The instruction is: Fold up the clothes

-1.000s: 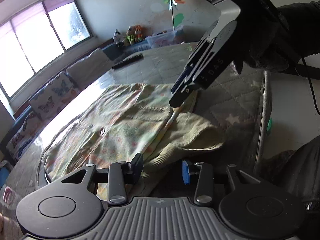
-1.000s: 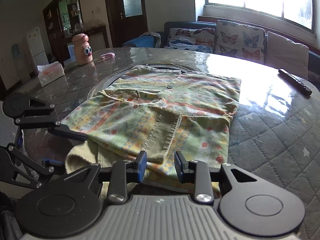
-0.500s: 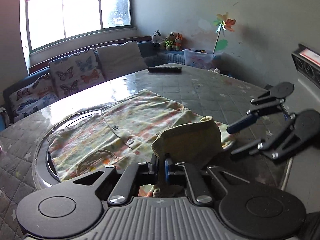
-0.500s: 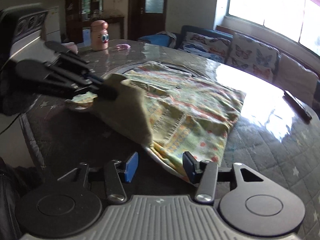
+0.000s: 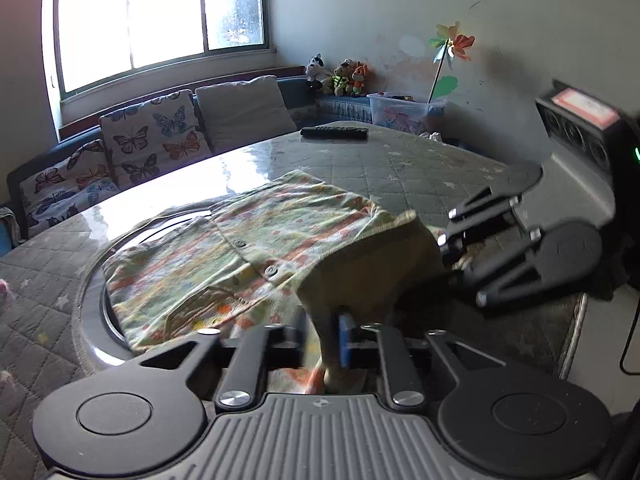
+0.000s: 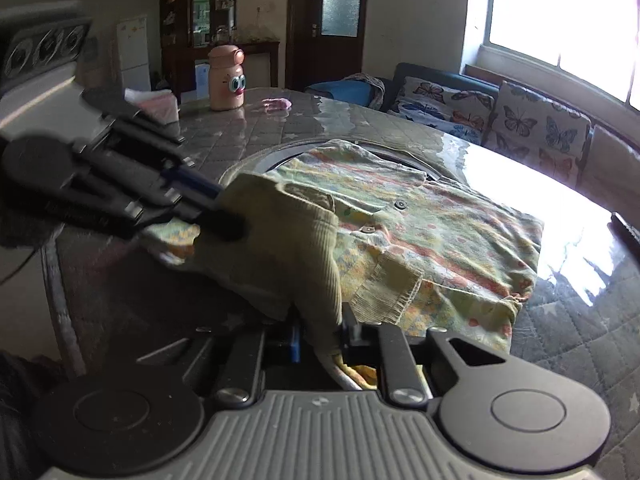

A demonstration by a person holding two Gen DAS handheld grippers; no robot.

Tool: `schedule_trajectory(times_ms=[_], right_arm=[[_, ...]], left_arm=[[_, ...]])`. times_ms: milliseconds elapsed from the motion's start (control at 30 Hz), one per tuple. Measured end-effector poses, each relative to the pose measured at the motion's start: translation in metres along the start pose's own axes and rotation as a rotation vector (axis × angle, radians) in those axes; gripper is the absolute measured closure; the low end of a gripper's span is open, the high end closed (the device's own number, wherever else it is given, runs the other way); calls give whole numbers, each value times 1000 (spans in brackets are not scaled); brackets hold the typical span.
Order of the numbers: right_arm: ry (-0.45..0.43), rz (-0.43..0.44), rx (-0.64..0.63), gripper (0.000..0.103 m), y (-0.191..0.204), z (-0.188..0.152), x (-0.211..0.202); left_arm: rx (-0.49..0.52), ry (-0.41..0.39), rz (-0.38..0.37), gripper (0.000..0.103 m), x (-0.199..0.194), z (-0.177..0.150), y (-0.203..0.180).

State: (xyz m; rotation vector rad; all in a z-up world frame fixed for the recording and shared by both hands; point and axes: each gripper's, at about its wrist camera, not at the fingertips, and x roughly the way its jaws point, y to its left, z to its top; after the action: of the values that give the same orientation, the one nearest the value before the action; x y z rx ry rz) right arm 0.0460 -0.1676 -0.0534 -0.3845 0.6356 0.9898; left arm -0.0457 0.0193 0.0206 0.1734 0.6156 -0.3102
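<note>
Olive ribbed hem of the cardigan is lifted off the counter, pinched at both corners. Left gripper: fingers closed on the near hem corner. Right gripper: fingers clamped on the other corner; 0.5 s ago they stood open, apart from the cloth. The rest of the cardigan lies flat on the counter. Motion blur smears the left fingers; the hem fold hides the cloth beneath it.
</note>
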Motion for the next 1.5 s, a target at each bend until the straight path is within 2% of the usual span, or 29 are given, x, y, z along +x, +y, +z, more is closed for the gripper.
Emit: schedule_trajectory(times_ms=[33,133,233,367,500,567,633,667,733,867,1133,1300,1500], right_arm=[[-2,6,21,88,-3,3,-1],[-16,11,47,89,-6,10,-4],[-37,5,68,89,-9,19,-5],[-53,-6,98,90,-15,27,-7],[-73,-15,98,91,-16,33,-8],[-75,-19,104,91,-16,32,-7],[-77,-18,113,92,-15,29,-9],[-78,-16,115,92,-14,28,-10],[-84,-9,117,93,-12,25,-14],[-98,28,97,94,-2,23,-34],[-102,125,48,95,25,24,-84],[-93,127,32,95,27,36,-78],[-84,99,32,95,-2,71,-52]], left_arm=[[11,2,14,62,-3,-5,-1],[32,13,40,56,-12,-18,-2],[95,19,93,53,-16,-31,-9],[175,32,137,52,-14,-44,-19],[215,27,220,53,-6,-49,-19],[226,21,263,64,-4,-49,-15],[226,20,284,86,-5,-50,-10],[225,18,292,90,-6,-50,-8],[216,0,292,94,-15,-48,-6],[203,-31,274,95,-42,-42,-8],[154,-16,187,95,-107,-33,-17],[94,-5,198,95,-101,-27,-3],[35,0,200,95,-74,-3,28]])
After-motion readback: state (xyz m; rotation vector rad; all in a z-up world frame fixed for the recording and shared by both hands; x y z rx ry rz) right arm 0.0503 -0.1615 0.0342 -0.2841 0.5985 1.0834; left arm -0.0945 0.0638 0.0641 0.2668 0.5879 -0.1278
